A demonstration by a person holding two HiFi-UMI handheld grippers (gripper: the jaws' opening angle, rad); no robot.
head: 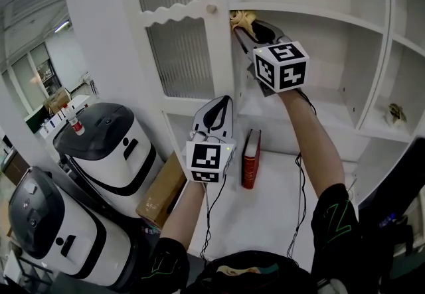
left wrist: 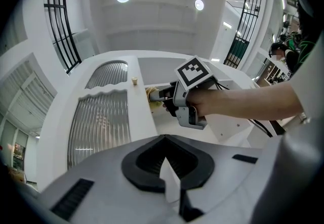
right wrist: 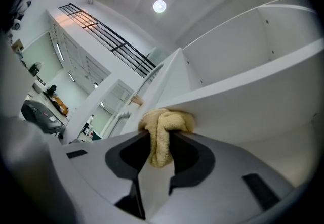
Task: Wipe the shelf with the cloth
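A yellow terry cloth [right wrist: 163, 132] is pinched in my right gripper [right wrist: 161, 160], whose jaws are shut on it. The cloth [head: 242, 19] presses against the left end of the white upper shelf [head: 312, 10], by the cabinet frame. In the left gripper view the cloth [left wrist: 153, 94] shows as a small bundle at the shelf's front edge. My left gripper [head: 218, 113] hangs lower, in front of the cabinet's lower opening, jaws shut and holding nothing, pointing up toward the right gripper [left wrist: 163, 97].
A ribbed-glass cabinet door [head: 180, 54] with a small knob [head: 211, 8] stands left of the shelf. A red book [head: 251, 158] leans in the lower compartment. Two white robots [head: 106, 147] and a cardboard box [head: 161, 193] stand at the left. A small ornament [head: 397, 113] sits on the right side shelf.
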